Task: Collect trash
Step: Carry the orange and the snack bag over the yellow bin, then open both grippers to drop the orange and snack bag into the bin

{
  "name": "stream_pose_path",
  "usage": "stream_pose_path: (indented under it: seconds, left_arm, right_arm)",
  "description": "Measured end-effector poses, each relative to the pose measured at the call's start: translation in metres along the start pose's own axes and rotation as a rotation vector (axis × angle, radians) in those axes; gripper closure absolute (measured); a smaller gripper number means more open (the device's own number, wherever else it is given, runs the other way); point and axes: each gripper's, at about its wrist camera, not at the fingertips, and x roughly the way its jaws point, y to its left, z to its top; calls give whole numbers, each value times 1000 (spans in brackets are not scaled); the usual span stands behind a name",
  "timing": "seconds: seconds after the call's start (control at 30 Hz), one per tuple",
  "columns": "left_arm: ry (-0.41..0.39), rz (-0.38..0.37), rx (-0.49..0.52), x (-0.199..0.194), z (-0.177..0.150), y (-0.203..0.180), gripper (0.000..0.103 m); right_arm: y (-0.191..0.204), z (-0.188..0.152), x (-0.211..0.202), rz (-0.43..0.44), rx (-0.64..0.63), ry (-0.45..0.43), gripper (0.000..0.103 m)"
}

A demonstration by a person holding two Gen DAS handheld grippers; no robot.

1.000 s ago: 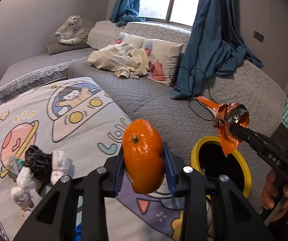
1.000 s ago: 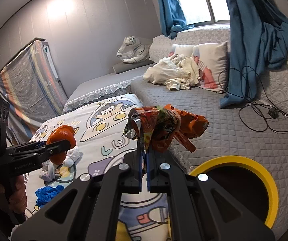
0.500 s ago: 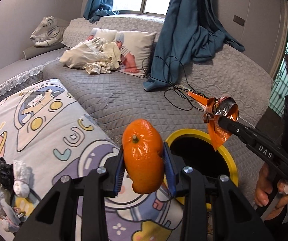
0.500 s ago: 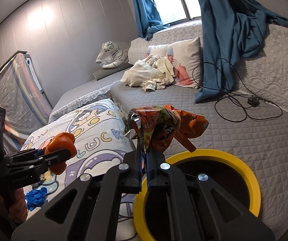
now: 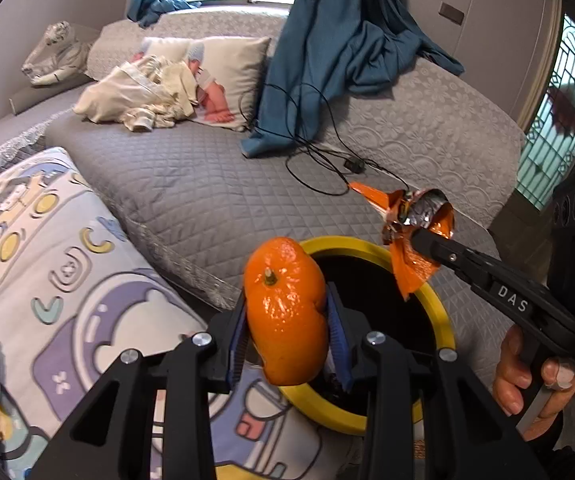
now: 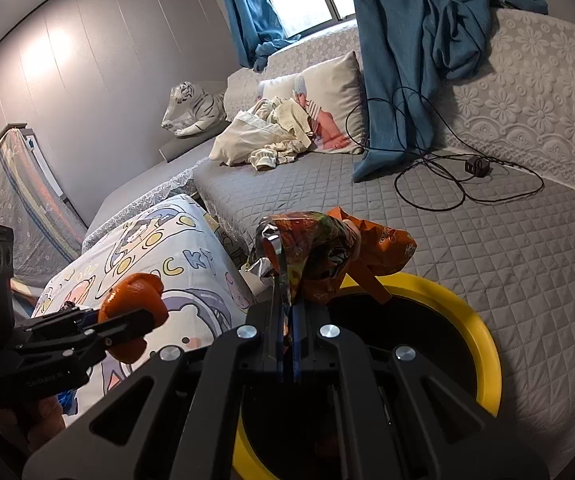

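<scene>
1. Grey quilted bed cover (image 5: 191,184) carries a looped black cable (image 6: 439,184), a blue curtain (image 5: 327,52) and a cartoon quilt (image 5: 47,264).
2. Yellow-rimmed bin (image 5: 443,320) sits low beside the bed, its inside dark.
3. Left tongs (image 5: 287,320) pinch an orange peel (image 5: 287,308) at the bin's near rim.
4. Right tongs (image 6: 285,344) are pressed together on a crumpled snack wrapper (image 6: 319,248) above the bin's opening.

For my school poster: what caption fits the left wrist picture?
Left claw holds an orange beside the yellow-rimmed bin; right claw brings a crumpled wrapper.
</scene>
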Motion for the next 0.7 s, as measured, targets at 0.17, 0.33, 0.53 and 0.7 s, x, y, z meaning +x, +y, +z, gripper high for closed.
stream_pose_path:
  seconds: [0.17,0.33,0.53,0.7]
  left_arm:
    - [42,-37,17,22,-6,-12,70]
    - [81,-54,31,41,-11,-22,70]
    - [126,-80,41,62,-19,-30,69]
    - [135,-120,22,67,-23,-31,61]
  right_arm:
    - [-15,-4,9,7,39,27,101]
    - [-27,-8,18,5,86,56,101]
    - [-35,-12,23,-3,106,66,100]
    - [-43,-11,22,-5,129,65,100]
